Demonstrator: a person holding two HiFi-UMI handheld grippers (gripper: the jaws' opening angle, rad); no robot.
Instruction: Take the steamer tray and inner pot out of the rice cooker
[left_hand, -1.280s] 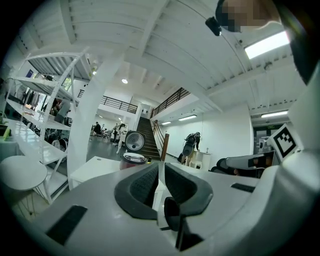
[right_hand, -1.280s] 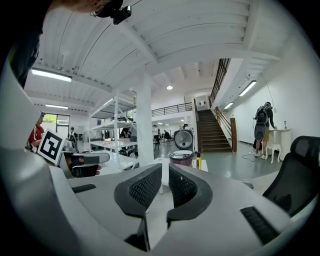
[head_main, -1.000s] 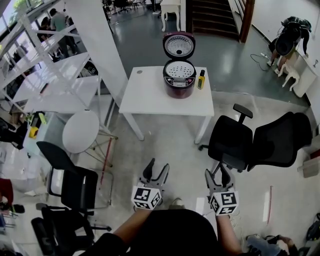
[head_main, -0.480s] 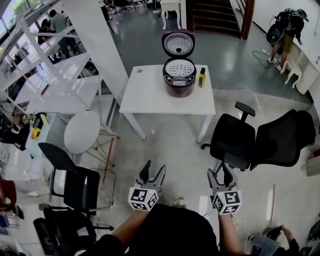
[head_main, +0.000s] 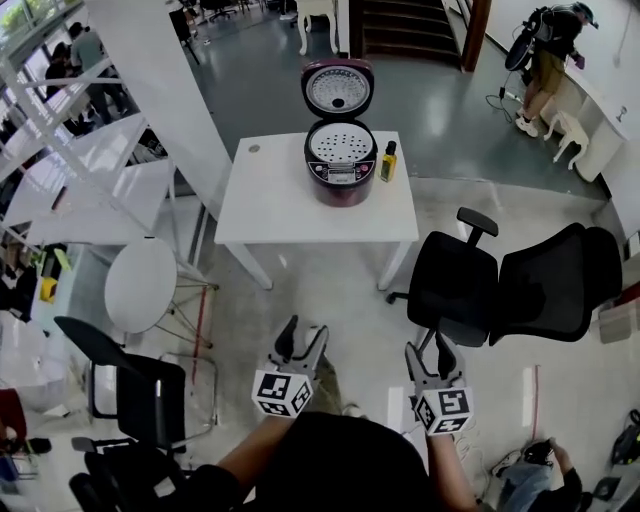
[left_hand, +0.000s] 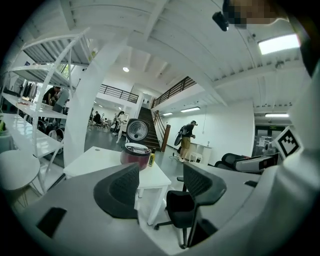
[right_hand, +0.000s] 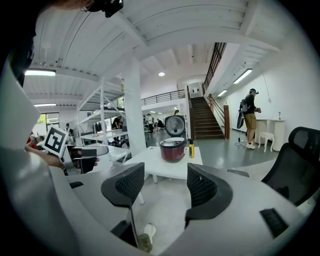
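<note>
Nothing of the task looks done yet. The rice cooker (head_main: 340, 172) stands toward the far edge of the white counter (head_main: 270, 200) with its lid (head_main: 338, 90) swung up. The perforated steamer tray (head_main: 340, 143) sits in its mouth. The inner pot is presumably underneath the tray, but no view shows it. A small yellow bottle (head_main: 387, 161) stands just beside the cooker. Both tools are well apart from the counter, held low in front of the person above the bare floor, with a black office chair (head_main: 460, 290) off to the right. The left tool (head_main: 303, 335) is released: its jaws have just been opening, and only the distant counter and cooker show between them. The right tool (head_main: 428, 348) is also released, its jaws spread with nothing between them but floor and the far-off cooker. Everything is therefore still to do. The person has to get to the counter and lift the tray out of the cooker first. The pot probably cannot be reached until the tray is out, and it comes next.
</note>
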